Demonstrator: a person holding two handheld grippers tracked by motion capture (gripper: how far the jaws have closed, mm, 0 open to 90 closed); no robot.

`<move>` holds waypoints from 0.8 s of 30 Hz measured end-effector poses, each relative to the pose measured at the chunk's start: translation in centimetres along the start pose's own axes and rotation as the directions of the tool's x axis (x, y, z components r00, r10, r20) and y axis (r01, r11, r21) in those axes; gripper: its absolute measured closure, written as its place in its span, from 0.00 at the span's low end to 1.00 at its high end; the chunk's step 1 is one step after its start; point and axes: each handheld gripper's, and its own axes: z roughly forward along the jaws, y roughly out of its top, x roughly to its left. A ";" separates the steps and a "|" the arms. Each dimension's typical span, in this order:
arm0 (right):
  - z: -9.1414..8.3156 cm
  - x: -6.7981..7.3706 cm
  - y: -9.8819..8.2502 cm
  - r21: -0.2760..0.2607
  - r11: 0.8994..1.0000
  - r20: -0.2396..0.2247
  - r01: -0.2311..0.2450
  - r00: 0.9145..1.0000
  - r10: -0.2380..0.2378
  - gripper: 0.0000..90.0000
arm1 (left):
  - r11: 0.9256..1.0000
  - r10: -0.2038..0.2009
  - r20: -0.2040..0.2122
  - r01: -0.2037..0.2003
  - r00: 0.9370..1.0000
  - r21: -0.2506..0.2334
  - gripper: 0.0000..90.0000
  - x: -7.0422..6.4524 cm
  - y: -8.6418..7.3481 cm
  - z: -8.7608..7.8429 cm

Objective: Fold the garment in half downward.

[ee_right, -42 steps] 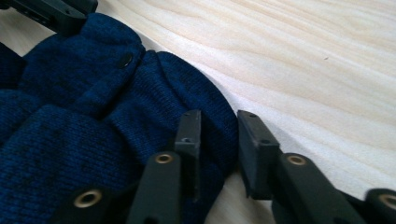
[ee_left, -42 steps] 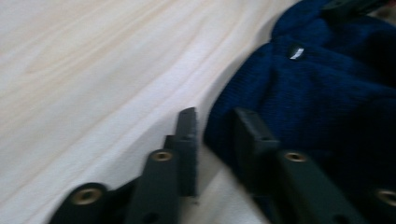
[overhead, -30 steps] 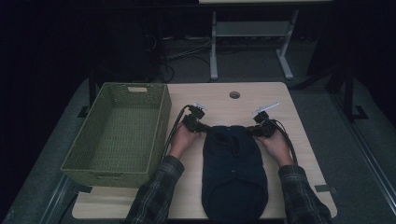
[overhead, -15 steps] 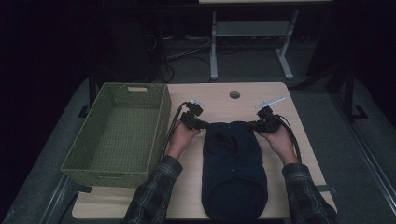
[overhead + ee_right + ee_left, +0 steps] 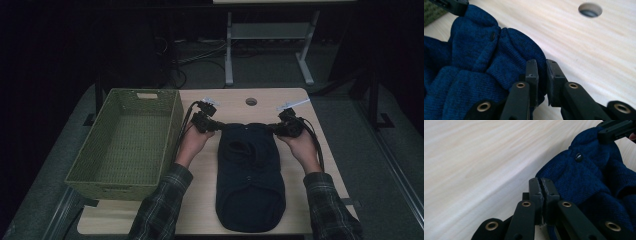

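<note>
Lying flat: dark blue knit garment (image 5: 251,180), buttoned.

Dim room, dark walls. Grey carpet floor (image 5: 350,125). Light wood table (image 5: 210,210) with round hole (image 5: 251,101). White metal stand (image 5: 270,45) behind; cables (image 5: 200,55) on floor.

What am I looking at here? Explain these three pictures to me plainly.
A person at a wooden table holds handheld tongs in each hand. The high view looks down from above; the other two pictures come from cameras riding on each tool. A dark blue knitted garment with buttons lies on the table, beside a green woven basket. The left tongs are closed at the garment's far left corner; the right tongs pinch its far right corner.
</note>
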 end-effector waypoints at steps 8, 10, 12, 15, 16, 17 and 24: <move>-0.9 0.3 1.0 -0.049 0.999 0.001 0.010 1.000 -0.010 0.90 | 0.998 0.062 -0.063 -0.064 0.996 -0.029 0.98 -0.9 1.2 -1.9; -1.5 0.5 1.5 -0.068 0.997 0.003 0.023 1.000 -0.023 0.90 | 0.997 0.060 -0.074 -0.064 0.995 -0.048 0.98 -0.9 1.6 -2.5; -1.8 0.7 2.0 -0.079 0.996 0.008 0.028 1.000 -0.027 0.90 | 0.996 0.063 -0.081 -0.068 0.995 -0.061 0.98 -0.9 2.0 -3.0; -2.4 0.7 2.6 -0.088 0.995 0.014 0.035 0.999 -0.034 0.90 | 0.993 0.080 -0.097 -0.087 0.992 -0.075 0.99 -1.1 2.6 -3.8; -2.7 0.8 2.9 -0.103 0.994 0.021 0.047 0.999 -0.045 0.90 | 0.993 0.083 -0.101 -0.091 0.991 -0.079 0.99 -1.2 2.8 -4.0; -2.9 0.8 3.2 -0.106 0.993 0.022 0.048 0.999 -0.046 0.90 | 0.992 0.082 -0.104 -0.091 0.991 -0.084 0.99 -1.3 3.0 -4.3; -4.3 1.3 4.8 -0.145 0.986 0.045 0.082 0.996 -0.076 0.90 | 0.984 0.109 -0.140 -0.126 0.984 -0.123 0.99 -1.7 4.0 -6.1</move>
